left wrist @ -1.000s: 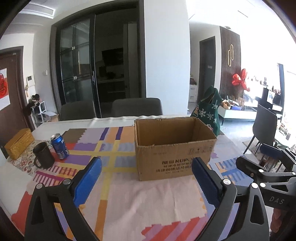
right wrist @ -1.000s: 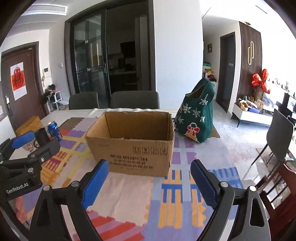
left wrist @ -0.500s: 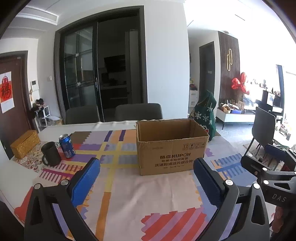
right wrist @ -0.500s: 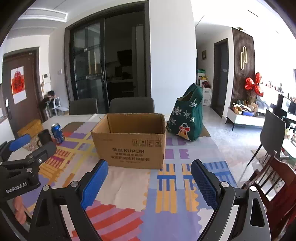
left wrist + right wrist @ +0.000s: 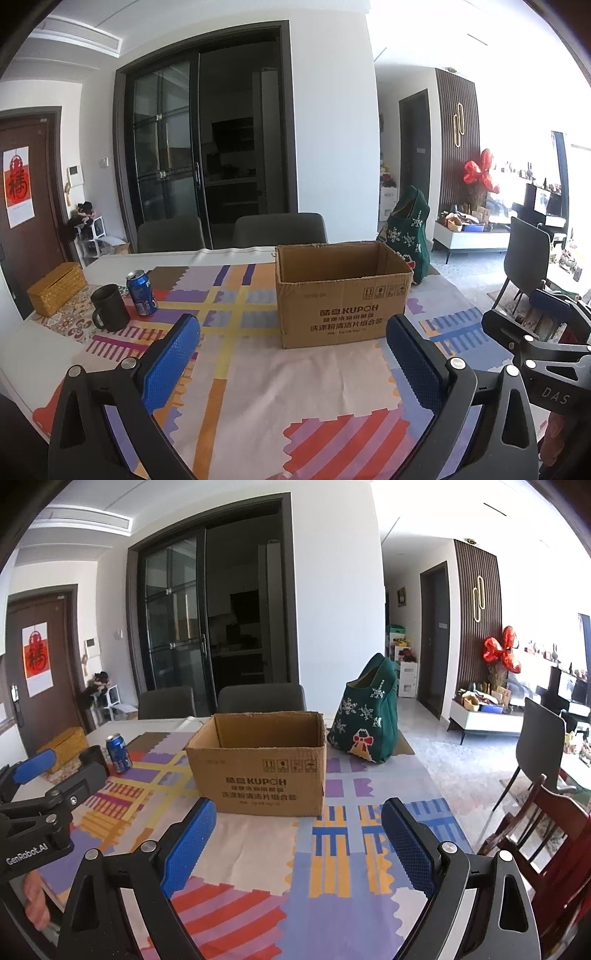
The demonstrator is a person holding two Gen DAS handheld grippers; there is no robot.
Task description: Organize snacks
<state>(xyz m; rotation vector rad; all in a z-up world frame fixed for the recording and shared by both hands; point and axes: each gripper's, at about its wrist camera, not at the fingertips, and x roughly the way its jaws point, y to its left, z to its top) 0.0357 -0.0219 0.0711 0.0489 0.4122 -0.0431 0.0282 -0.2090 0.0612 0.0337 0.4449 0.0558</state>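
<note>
An open brown cardboard box (image 5: 341,295) stands upright on the patterned tablecloth, also in the right wrist view (image 5: 262,764). Its inside bottom is hidden. A green bag (image 5: 367,720) with snowflakes and a red bow stands behind the box to the right; it also shows in the left wrist view (image 5: 408,229). My left gripper (image 5: 293,354) is open and empty, in front of the box. My right gripper (image 5: 299,834) is open and empty, in front of the box. No loose snacks show.
A blue soda can (image 5: 141,293), a black mug (image 5: 109,313) and a woven yellow box (image 5: 57,288) stand at the table's left. Grey chairs (image 5: 280,229) stand behind the table. A dark chair (image 5: 541,734) and a red wooden chair (image 5: 546,834) stand right.
Both grippers have drawn back from the box and risen, so the box looks smaller and farther. Both stay open and empty.
</note>
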